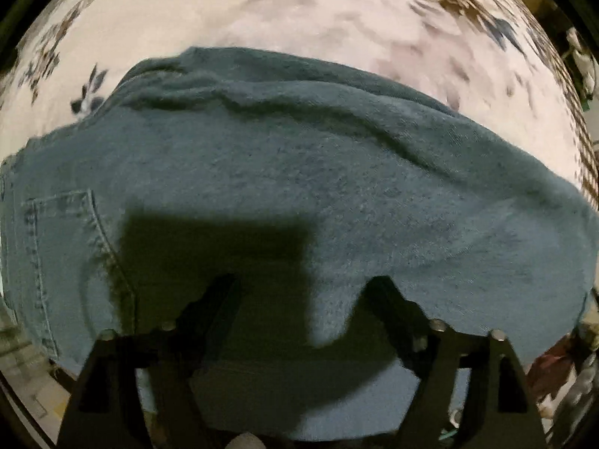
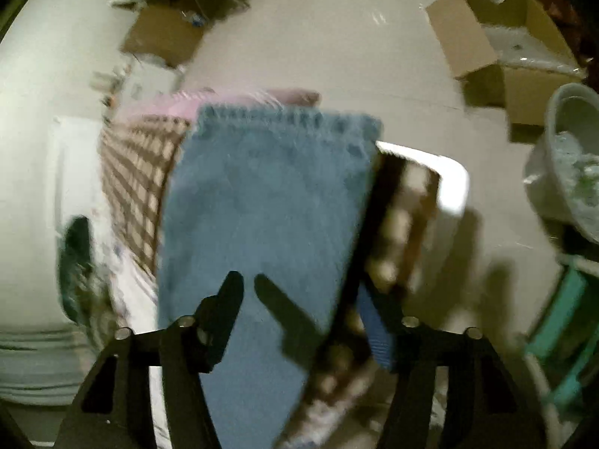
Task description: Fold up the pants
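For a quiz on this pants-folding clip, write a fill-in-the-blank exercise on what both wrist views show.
1. The blue denim pants lie on a pale bedsheet printed with dark ____.
2. In the left wrist view, a stitched ____ shows at the left edge of the denim.
3. The left gripper has its jaws spread ____ above the denim.
4. In the right wrist view, an open brown ____ box sits on the floor at upper right.

Missing words: flowers; pocket; open; cardboard

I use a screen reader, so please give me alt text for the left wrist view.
Blue denim pants lie spread over a floral bedsheet, a stitched back pocket at left. The left claw hovers open above them, casting a dark shadow on the fabric.
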Available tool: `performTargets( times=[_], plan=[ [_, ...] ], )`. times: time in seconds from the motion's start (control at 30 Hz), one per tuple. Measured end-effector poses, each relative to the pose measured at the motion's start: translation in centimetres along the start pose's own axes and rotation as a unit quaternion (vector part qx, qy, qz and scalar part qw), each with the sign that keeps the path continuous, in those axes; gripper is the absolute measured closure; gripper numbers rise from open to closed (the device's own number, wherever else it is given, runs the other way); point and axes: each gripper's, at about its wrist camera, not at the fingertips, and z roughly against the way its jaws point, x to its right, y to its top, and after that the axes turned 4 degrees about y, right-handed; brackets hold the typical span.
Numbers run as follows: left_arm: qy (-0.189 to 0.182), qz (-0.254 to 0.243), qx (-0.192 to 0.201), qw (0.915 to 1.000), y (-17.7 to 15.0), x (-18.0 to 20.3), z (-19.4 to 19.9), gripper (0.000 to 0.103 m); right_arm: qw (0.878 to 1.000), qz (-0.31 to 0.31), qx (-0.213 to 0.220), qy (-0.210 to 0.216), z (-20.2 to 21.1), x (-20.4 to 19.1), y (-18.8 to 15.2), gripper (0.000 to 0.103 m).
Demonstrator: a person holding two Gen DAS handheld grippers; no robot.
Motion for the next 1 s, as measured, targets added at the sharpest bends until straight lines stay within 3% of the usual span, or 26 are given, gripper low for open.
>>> performTargets(
  times=[0.13, 0.2, 0.23, 0.27, 0.3, 0.33, 0.47, 0.57, 0.77, 0.87, 1.0],
  plan=[
    [0.006, -0.006, 0.001, 1.0000, -1.2, 2.4, -1.0, 0.000, 0.997, -0.027, 0.010, 0.071, -1.4, 0.5, 2.0, 0.044],
    [0.003, 0.005, 0.001, 1.0000, 0.0, 3.1, -1.0, 0.000, 0.996, -0.028, 0.007, 0.086, -2.2, 0.8, 2.7, 0.044],
    [0.003, 0.012, 0.007, 0.9999, 0.1, 3.0, -1.0, 0.000, 0.996, -0.024, 0.008, 0.084, -2.3, 0.7, 2.8, 0.051],
    [0.004, 0.017, 0.010, 0.9998, 0.4, 3.0, -1.1, 0.000, 0.997, -0.021, 0.006, 0.077, -2.5, 0.6, 3.0, 0.071],
    [0.005, 0.025, 0.018, 0.9995, 0.3, 2.9, -1.2, 0.000, 0.998, -0.014, 0.004, 0.065, -2.5, 0.5, 3.1, 0.084],
    [0.006, 0.031, 0.022, 0.9993, 0.5, 3.1, -1.4, 0.000, 0.998, -0.009, 0.004, 0.061, -3.0, -0.4, 3.0, 0.090],
    [0.012, 0.041, 0.023, 0.9988, 1.4, 2.7, -1.1, 0.000, 0.998, 0.041, 0.023, 0.051, -0.5, -3.9, 1.8, 0.092],
    [-0.008, 0.056, 0.012, 0.9983, 1.2, 3.5, 0.4, 0.000, 0.994, 0.089, 0.034, 0.059, 2.0, -7.9, 0.2, 0.093],
    [-0.049, 0.090, 0.041, 0.9939, 0.7, 1.9, 5.2, 0.000, 0.970, 0.228, 0.032, 0.081, 5.4, -18.3, -6.7, 0.093],
    [-0.057, 0.106, 0.060, 0.9909, -0.5, -0.5, 7.8, 0.000, 0.950, 0.298, 0.009, 0.091, 5.3, -23.2, -12.1, 0.093],
    [-0.059, 0.140, 0.071, 0.9858, -2.6, -5.7, 8.6, 0.000, 0.913, 0.395, -0.041, 0.091, 2.6, -27.8, -21.1, 0.093]
  ],
)
